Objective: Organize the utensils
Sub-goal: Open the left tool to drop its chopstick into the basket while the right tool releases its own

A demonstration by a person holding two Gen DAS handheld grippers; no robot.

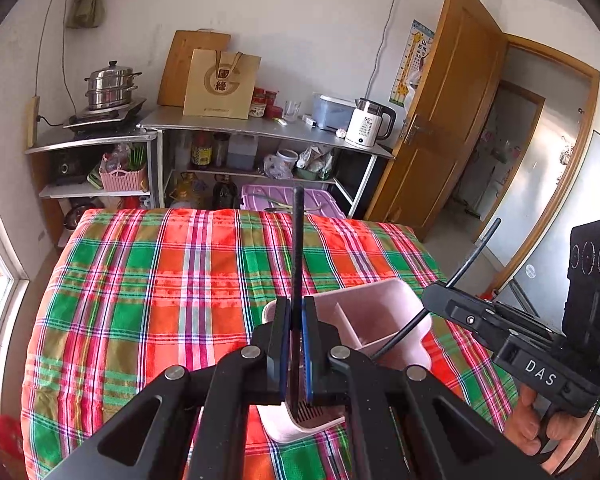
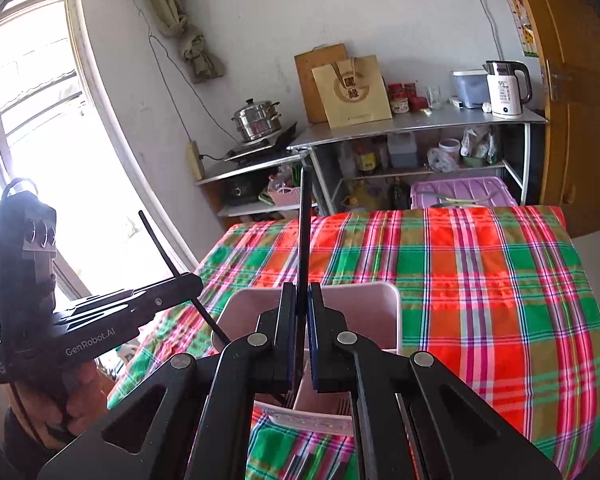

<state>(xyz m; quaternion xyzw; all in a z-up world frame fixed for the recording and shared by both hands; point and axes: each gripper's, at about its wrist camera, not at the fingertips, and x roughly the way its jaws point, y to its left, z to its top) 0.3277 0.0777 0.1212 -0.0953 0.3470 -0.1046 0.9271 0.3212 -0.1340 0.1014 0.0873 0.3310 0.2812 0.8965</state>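
Observation:
A pink divided utensil holder [image 1: 372,312] stands on the plaid-covered table [image 1: 140,300], right under both grippers; it also shows in the right wrist view [image 2: 356,300]. My left gripper [image 1: 297,312] is shut on a black chopstick [image 1: 298,240] that points up and away, its lower end over the holder. My right gripper [image 2: 301,300] is shut on a second black chopstick [image 2: 305,232], held the same way above the holder. The right gripper shows from the side in the left wrist view [image 1: 436,300], with its chopstick [image 1: 472,256] slanting down into the holder. The left gripper shows in the right wrist view [image 2: 188,284].
Metal shelves [image 1: 260,128] stand behind the table with a steamer pot [image 1: 110,86], a paper bag [image 1: 220,84] and a white kettle [image 1: 368,124]. A purple bin lid [image 1: 284,198] sits at the table's far edge. An open wooden door [image 1: 444,112] is at the right.

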